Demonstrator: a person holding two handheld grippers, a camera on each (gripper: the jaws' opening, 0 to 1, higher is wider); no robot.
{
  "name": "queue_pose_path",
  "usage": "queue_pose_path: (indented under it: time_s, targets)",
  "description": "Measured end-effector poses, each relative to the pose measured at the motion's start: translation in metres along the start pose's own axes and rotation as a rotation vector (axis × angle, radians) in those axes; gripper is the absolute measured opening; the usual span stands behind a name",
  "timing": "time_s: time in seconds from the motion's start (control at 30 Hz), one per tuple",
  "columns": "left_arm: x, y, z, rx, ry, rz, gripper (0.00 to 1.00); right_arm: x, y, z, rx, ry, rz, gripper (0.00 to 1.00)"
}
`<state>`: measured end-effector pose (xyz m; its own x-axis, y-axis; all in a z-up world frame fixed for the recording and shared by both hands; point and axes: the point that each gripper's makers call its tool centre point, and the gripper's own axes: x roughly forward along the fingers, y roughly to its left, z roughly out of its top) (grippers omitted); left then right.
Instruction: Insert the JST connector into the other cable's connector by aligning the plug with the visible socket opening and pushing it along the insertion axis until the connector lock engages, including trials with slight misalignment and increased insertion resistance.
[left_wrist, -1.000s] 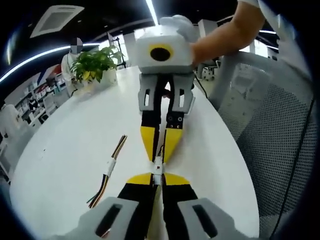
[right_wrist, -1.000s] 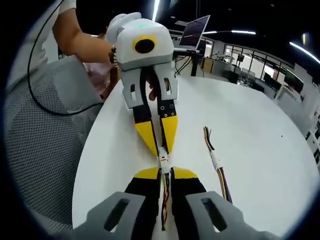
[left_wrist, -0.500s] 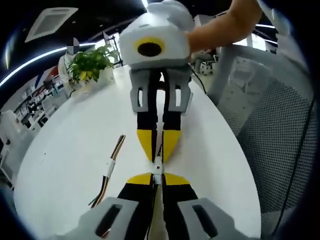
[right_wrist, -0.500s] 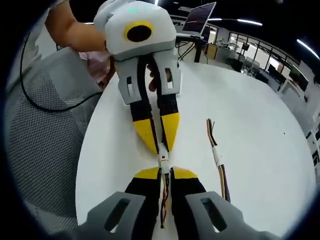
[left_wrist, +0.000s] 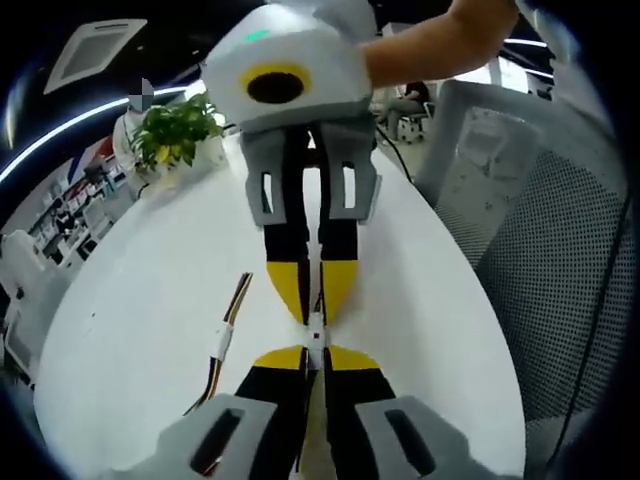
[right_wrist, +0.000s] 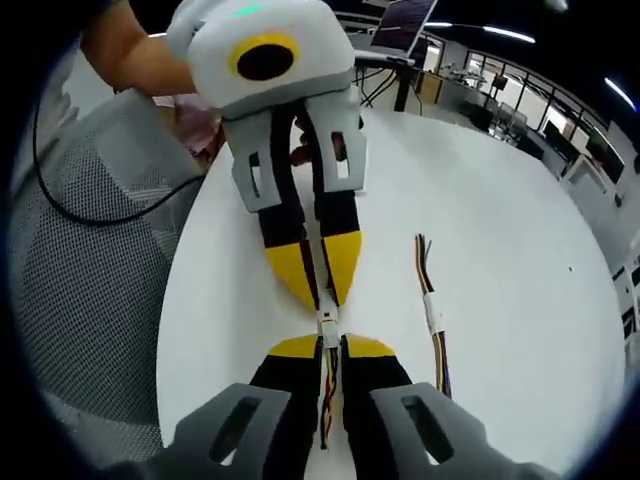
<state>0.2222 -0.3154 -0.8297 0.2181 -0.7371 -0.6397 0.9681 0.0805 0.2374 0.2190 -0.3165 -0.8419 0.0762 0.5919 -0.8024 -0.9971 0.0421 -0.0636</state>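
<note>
Two grippers met tip to tip: left gripper (left_wrist: 314, 352) and right gripper (right_wrist: 331, 343) each clamped one connector (left_wrist: 315, 330). One spare cable (right_wrist: 433, 322) lay on table (left_wrist: 140, 290).

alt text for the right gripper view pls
Two yellow-tipped grippers meet tip to tip over a white table: the right gripper rises from below, the left gripper comes from above, both shut on a small white connector. A spare cable lies alongside.
</note>
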Motion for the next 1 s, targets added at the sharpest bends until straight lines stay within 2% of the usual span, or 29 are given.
queue_pose_path:
  time_s: [0.2, 0.43, 0.87, 1.0]
  targets:
    - [0.001, 0.0, 0.002, -0.007, -0.01, -0.002, 0.0, 0.001, -0.002, -0.005, 0.009, 0.025, -0.005, 0.04]
    - [0.002, 0.001, 0.0, -0.012, -0.004, -0.001, 0.0, 0.003, -0.003, -0.004, 0.008, 0.022, -0.007, 0.04]
    - [0.001, 0.003, 0.001, -0.045, -0.021, 0.001, 0.0, 0.001, -0.004, 0.004, 0.014, -0.012, -0.017, 0.04]
    - [0.0, 0.003, -0.002, -0.057, -0.022, 0.003, 0.0, -0.002, -0.005, 0.008, 0.038, -0.049, -0.017, 0.04]
